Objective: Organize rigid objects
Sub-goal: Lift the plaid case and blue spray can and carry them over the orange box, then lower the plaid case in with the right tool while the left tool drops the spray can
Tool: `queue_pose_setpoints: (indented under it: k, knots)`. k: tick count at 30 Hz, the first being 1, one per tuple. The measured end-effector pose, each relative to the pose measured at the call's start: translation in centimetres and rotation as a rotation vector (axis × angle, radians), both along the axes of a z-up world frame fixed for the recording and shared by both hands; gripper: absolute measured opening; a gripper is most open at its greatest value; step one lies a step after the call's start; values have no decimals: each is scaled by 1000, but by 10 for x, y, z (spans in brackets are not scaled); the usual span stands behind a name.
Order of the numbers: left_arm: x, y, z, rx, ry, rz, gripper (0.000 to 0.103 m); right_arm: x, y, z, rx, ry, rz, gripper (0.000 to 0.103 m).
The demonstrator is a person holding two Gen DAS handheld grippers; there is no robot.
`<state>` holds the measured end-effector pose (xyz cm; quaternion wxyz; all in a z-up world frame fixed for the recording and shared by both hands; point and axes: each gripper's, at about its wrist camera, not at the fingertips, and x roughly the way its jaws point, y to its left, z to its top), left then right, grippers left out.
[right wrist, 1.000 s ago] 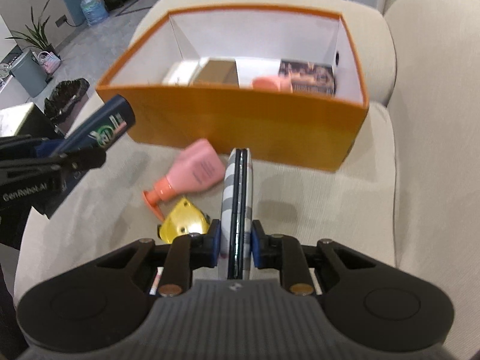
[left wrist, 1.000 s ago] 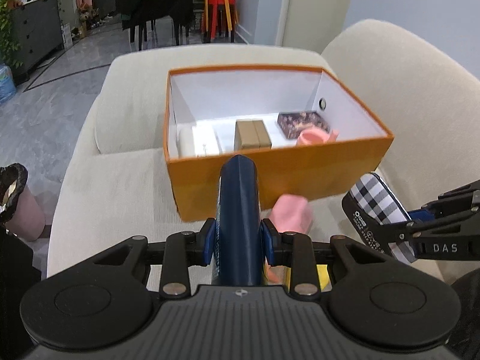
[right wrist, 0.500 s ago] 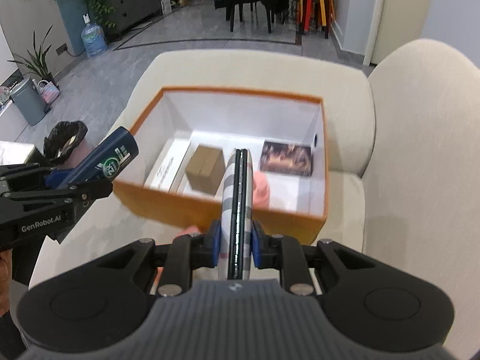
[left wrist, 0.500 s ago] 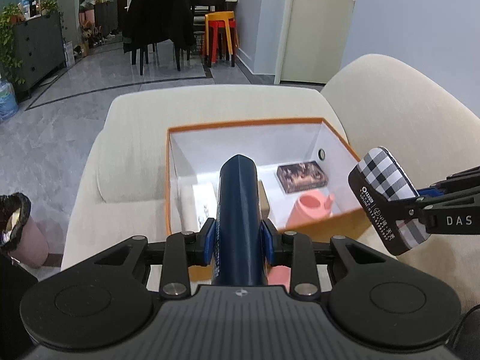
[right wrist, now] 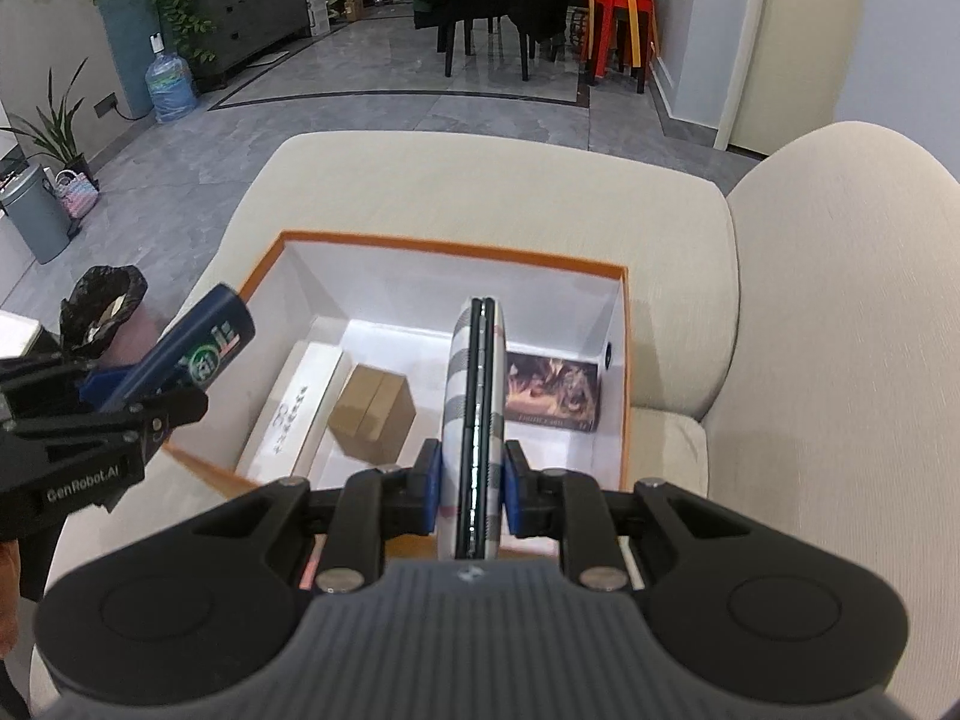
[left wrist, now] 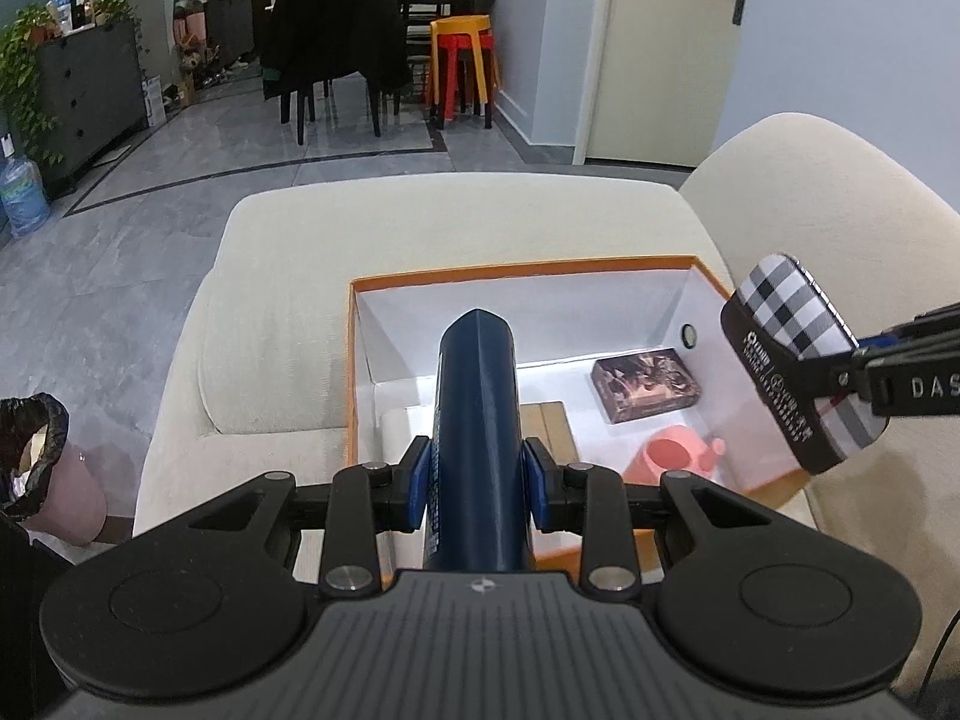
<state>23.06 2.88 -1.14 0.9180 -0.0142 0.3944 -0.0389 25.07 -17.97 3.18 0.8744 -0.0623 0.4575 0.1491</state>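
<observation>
My left gripper (left wrist: 477,480) is shut on a dark blue bottle (left wrist: 477,420), held over the near edge of an orange box (left wrist: 510,273) with a white inside. My right gripper (right wrist: 471,483) is shut on a flat black-and-white checked case (right wrist: 474,420), also above the box. Each gripper shows in the other view: the checked case (left wrist: 801,360) at the right, the blue bottle (right wrist: 204,351) at the left. Inside the box lie a white carton (right wrist: 294,414), a brown cardboard box (right wrist: 372,414), a dark patterned box (right wrist: 552,393) and a pink cup (left wrist: 672,459).
The orange box sits on a cream sofa seat (right wrist: 480,180), with the backrest (right wrist: 840,300) to the right. A pink bin lined with a black bag (left wrist: 36,462) stands on the floor at the left. Chairs and stools stand far behind.
Both grippers have risen and moved forward with their loads, from in front of the box to above it. The pink bottle and yellow item on the seat have dropped out of view.
</observation>
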Motion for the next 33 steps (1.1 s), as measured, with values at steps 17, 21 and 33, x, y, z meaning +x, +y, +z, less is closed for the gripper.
queue_pose_setpoints:
  k: [17, 21, 33]
  knots:
    - [43, 7, -37, 6, 69, 46, 36, 72, 15, -41, -22, 41, -27, 19]
    - [53, 9, -41, 2, 77, 61, 36, 86, 21, -49, -22, 49, -26, 19]
    - [71, 6, -62, 37, 106, 83, 36, 114, 44, -80, -10, 88, -6, 19]
